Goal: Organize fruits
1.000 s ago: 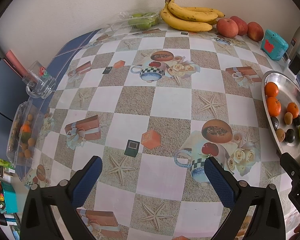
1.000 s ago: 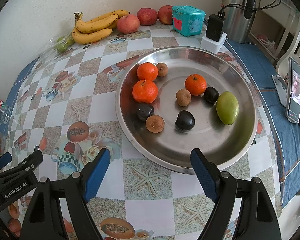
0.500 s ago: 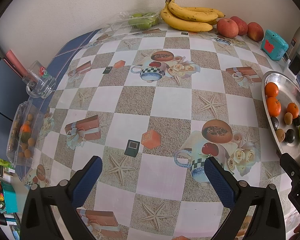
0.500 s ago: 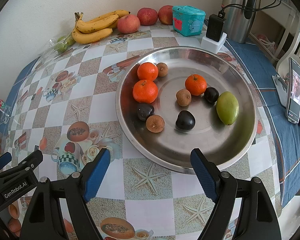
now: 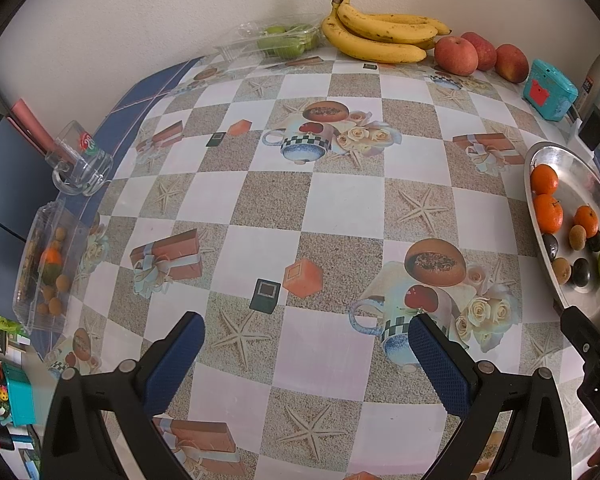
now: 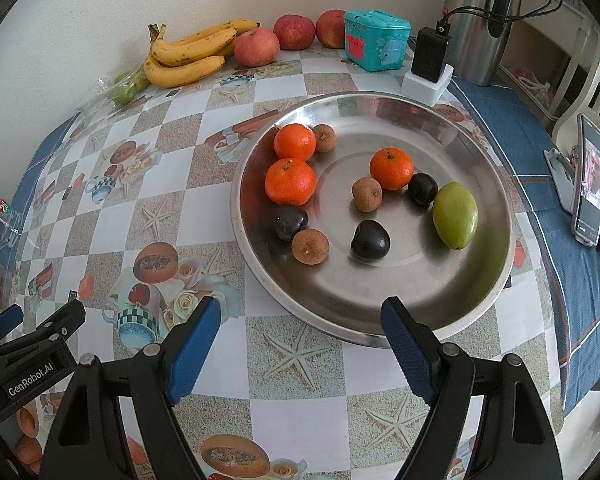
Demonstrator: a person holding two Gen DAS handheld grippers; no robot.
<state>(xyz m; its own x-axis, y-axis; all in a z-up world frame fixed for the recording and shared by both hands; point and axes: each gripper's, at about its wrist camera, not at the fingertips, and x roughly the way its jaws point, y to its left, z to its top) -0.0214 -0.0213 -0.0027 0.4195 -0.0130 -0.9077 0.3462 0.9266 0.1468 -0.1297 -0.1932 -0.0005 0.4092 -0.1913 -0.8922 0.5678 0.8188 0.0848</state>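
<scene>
3 tangerines lie just ahead of the empty, wide-open right gripper: light, soft-skinned; pinch gently across the middle.

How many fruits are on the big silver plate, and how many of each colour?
On the silver plate:
Orange fruits: 3
Brown fruits: 3
Dark, almost black fruits: 3
Green fruit: 1
Total: 10
</scene>
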